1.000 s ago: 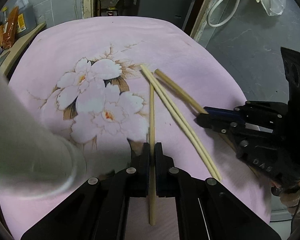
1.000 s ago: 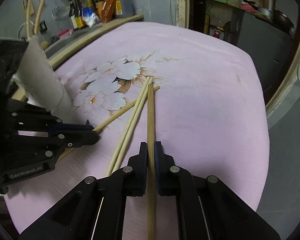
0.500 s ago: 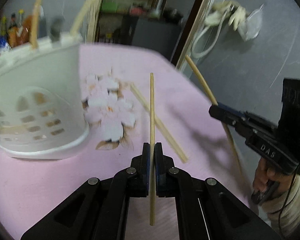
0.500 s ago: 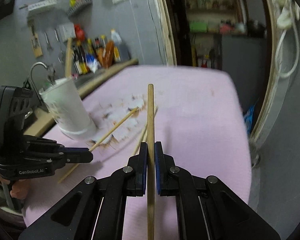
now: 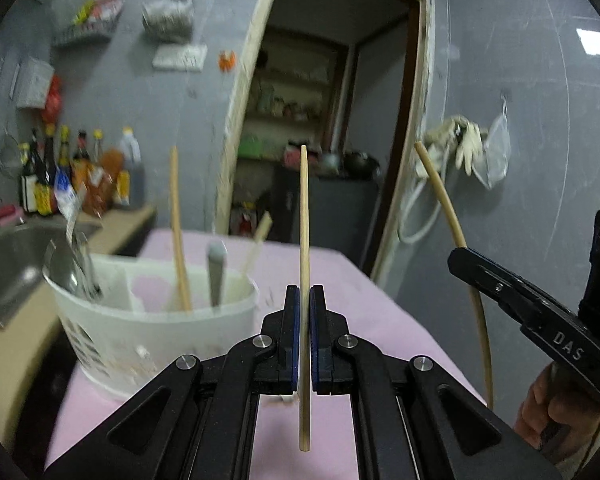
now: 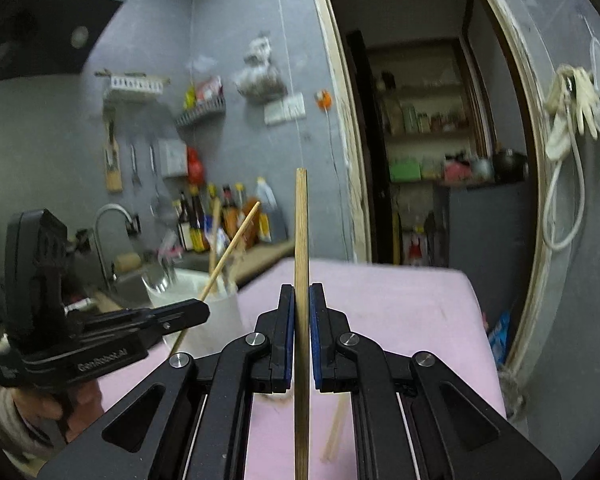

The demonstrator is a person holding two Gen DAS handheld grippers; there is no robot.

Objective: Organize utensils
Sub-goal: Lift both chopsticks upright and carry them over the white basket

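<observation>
Chopsticks: we have lifted both off the pink cloth (image 5: 380,320), one chopstick (image 5: 305,240) upright at frame centre, the other chopstick (image 6: 301,280) likewise
Left gripper (image 5: 305,312): clamped on ours
Right gripper (image 6: 300,312): clamped too
Holder (image 5: 160,320): lower left; we judge dropping in comes next

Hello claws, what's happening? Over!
Left claw shut on chopstick. Right claw shut on chopstick. Both raised near holder. Nothing between.

Both tools, left (image 5: 304,300) and right (image 6: 299,300), have lifted their chopsticks (image 5: 304,248) off the pink cloth (image 5: 380,320) and tilted them upright
</observation>
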